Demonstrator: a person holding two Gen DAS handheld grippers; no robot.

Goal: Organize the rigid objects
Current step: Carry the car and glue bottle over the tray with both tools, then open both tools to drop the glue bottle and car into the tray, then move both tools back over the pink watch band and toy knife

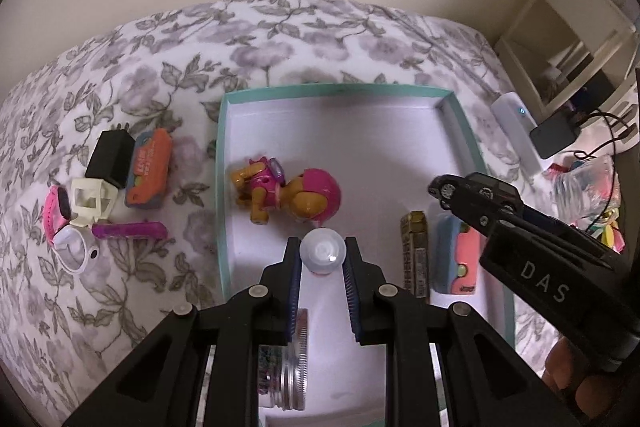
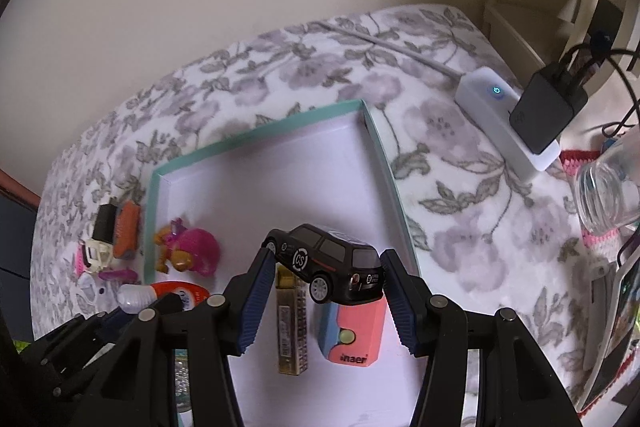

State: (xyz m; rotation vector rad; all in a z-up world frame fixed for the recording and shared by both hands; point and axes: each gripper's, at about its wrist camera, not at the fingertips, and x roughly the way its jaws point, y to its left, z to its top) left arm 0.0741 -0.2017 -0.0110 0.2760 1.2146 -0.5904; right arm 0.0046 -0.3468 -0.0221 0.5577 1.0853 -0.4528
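Note:
A teal-rimmed white tray (image 1: 224, 163) (image 2: 256, 135) lies on a floral bedspread. My left gripper (image 1: 322, 255) is shut on a small bottle with a white cap (image 1: 323, 251) and orange body (image 2: 176, 293), held above the tray's near part. My right gripper (image 2: 326, 263) is shut on a black toy car (image 2: 326, 263) (image 1: 476, 193) above the tray's right side. In the tray lie a pink and orange toy pup (image 1: 288, 193), a gold pack (image 2: 292, 323), a pink and blue case (image 2: 354, 333) and a metal-lidded jar (image 1: 286, 375).
Left of the tray lie a black charger (image 1: 110, 157), an orange case (image 1: 148, 167), a cream plastic piece (image 1: 92, 201), a purple stick (image 1: 128, 229) and a pink watch (image 1: 56, 215). A white power strip (image 2: 500, 115) with a black adapter, a glass jar (image 2: 608, 195) and shelves stand right.

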